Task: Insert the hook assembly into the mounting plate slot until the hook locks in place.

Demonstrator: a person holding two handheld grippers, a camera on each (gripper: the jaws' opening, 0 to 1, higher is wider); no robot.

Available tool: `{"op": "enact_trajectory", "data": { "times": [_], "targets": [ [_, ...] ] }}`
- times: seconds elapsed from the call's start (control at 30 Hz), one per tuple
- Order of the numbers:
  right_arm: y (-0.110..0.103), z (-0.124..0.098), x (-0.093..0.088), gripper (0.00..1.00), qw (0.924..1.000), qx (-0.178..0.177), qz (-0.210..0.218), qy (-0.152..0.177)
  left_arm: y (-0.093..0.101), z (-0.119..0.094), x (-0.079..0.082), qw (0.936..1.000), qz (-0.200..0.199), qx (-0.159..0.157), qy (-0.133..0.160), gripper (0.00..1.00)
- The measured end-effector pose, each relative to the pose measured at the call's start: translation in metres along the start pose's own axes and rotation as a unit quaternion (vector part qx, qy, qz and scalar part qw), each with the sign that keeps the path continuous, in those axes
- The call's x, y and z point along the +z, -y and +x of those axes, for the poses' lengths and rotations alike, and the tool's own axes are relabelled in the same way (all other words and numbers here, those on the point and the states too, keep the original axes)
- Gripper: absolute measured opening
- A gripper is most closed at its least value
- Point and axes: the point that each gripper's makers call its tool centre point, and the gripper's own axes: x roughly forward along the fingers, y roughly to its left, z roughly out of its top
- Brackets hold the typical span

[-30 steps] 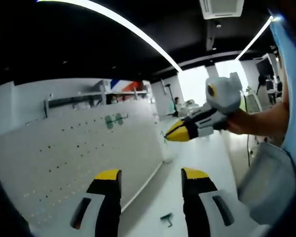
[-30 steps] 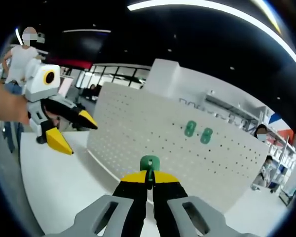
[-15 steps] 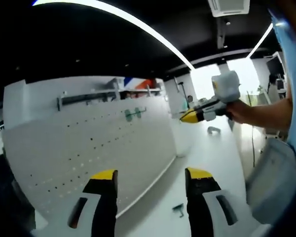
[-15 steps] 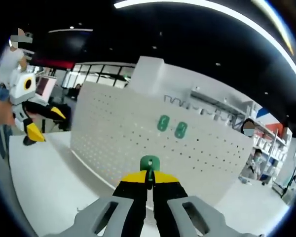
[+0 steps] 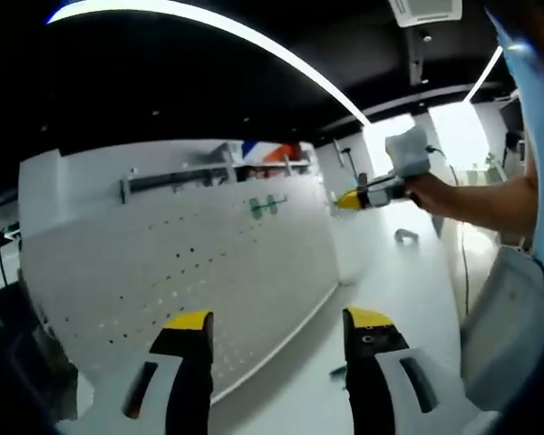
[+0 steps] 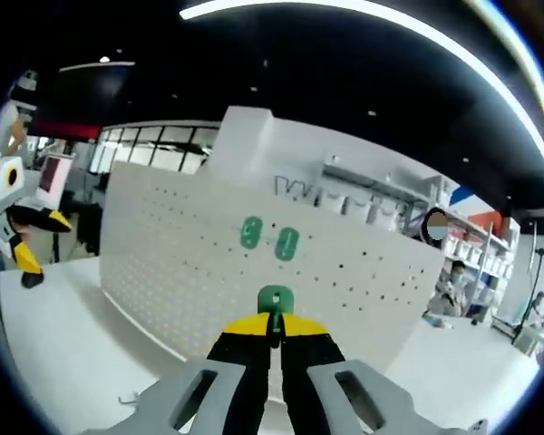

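Two hooks [image 6: 268,237] side by side on the pegboard [image 6: 181,263].

The right tongs [image 6: 274,328] rise from 6 o'clock, pinched together on a green hook [image 6: 275,300]. Beyond it stands a white pegboard [image 6: 190,272] on the white worktop [image 6: 63,335], with two green hooks [image 6: 268,237] mounted toward 12 o'clock. The left tongs [image 6: 32,243] show at 9 o'clock, jaws parted.

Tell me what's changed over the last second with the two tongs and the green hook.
The right tongs have carried the green hook nearer the white pegboard, toward the two green hooks already mounted. The two tongs have drawn apart. Unchanged: right tongs stay shut on the hook; left tongs stay open and empty.
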Motion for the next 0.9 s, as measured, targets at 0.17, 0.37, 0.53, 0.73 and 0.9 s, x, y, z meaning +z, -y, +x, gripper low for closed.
{"op": "enact_trajectory", "data": {
  "times": [0.17, 0.37, 0.53, 0.73, 0.9],
  "targets": [
    [0.015, 0.014, 0.009, 0.01, 0.9997, -0.018, 0.011, 0.008, -0.005, -0.006, 0.000, 0.9999, -0.003, 0.010, 0.000, 0.59],
    [0.023, 0.027, 0.018, 0.01, 0.9993, -0.026, 0.021, 0.017, -0.009, -0.011, -0.001, 0.9999, -0.002, 0.017, -0.002, 0.59],
    [0.028, 0.036, 0.019, 0.01, 0.9991, -0.030, 0.027, 0.016, -0.011, -0.014, -0.001, 0.9998, -0.002, 0.021, -0.004, 0.59],
    [0.034, 0.048, 0.020, 0.01, 0.9988, -0.032, 0.033, 0.017, -0.013, -0.018, -0.001, 0.9997, -0.001, 0.026, -0.006, 0.59],
    [0.034, 0.057, 0.021, 0.01, 0.9988, -0.032, 0.032, 0.019, -0.015, -0.020, -0.003, 0.9996, -0.001, 0.028, -0.009, 0.58]
  ]
}}
